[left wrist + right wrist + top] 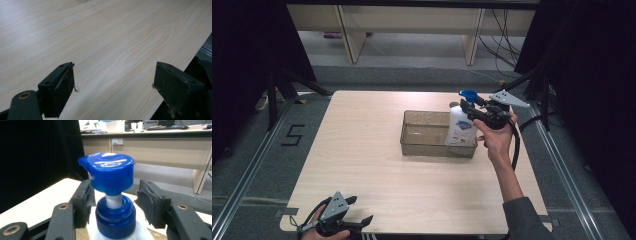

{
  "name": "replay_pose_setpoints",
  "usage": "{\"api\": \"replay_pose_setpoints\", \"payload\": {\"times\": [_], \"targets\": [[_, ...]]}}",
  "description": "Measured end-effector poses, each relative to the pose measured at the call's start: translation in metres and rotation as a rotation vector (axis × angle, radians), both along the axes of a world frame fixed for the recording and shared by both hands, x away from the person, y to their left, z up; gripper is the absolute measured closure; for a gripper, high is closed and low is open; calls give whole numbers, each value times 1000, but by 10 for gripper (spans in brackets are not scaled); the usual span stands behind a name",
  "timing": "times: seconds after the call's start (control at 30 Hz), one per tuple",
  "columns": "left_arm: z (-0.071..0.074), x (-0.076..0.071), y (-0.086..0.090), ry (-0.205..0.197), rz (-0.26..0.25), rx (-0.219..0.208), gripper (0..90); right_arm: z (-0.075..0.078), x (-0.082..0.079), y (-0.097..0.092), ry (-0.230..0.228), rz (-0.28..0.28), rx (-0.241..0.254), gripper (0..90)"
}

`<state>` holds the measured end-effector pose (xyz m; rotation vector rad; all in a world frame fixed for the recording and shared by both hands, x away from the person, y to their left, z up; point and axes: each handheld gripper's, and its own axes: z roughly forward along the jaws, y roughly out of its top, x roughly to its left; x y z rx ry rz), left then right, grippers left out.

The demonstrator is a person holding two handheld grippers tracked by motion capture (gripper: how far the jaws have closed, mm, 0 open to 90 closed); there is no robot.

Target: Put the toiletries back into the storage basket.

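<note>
A white pump bottle (460, 129) with a blue pump head (110, 171) stands upright in the right end of a clear plastic tray (422, 145) on the wooden table (362, 160). My right gripper (469, 107) reaches in from the right at the bottle's neck. In the right gripper view its jaws stand on either side of the blue collar (115, 220), with a gap on the right side, so my right gripper (115, 200) is open around the neck. My left gripper (358, 210) rests at the table's near left edge. There my left gripper (113, 82) is open, with bare wood between its jaws.
Black curtains hang on both sides. Tripod legs (277, 92) stand off the table's far left corner and cables (504, 35) run behind the far right. Wooden desk legs (352, 35) stand beyond the table. A "5" mark (293, 135) lies on the floor at left.
</note>
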<state>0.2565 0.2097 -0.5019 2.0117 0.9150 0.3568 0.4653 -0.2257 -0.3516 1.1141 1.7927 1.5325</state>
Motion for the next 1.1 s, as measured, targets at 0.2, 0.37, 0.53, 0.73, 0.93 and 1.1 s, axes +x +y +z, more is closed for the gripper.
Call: {"api": "replay_pose_setpoints", "payload": {"times": [0.2, 0.37, 0.53, 0.73, 0.93, 1.1], "targets": [[0, 0, 0, -1, 0, 3, 162, 1, -1, -2, -7, 7, -6, 401], [0, 0, 0, 2, 3, 2, 162, 4, -5, -2, -10, 8, -6, 364], [0, 0, 0, 0, 3, 3, 162, 3, -8, -2, -5, 5, -7, 335], [0, 0, 0, 1, 7, 0, 162, 2, -12, -6, 0, 6, 5, 313], [0, -1, -1, 2, 10, 1, 162, -1, -18, -13, 3, 2, 6, 296], [0, 0, 0, 3, 4, 10, 163, -3, -23, -20, -8, -5, 5, 282]]}}
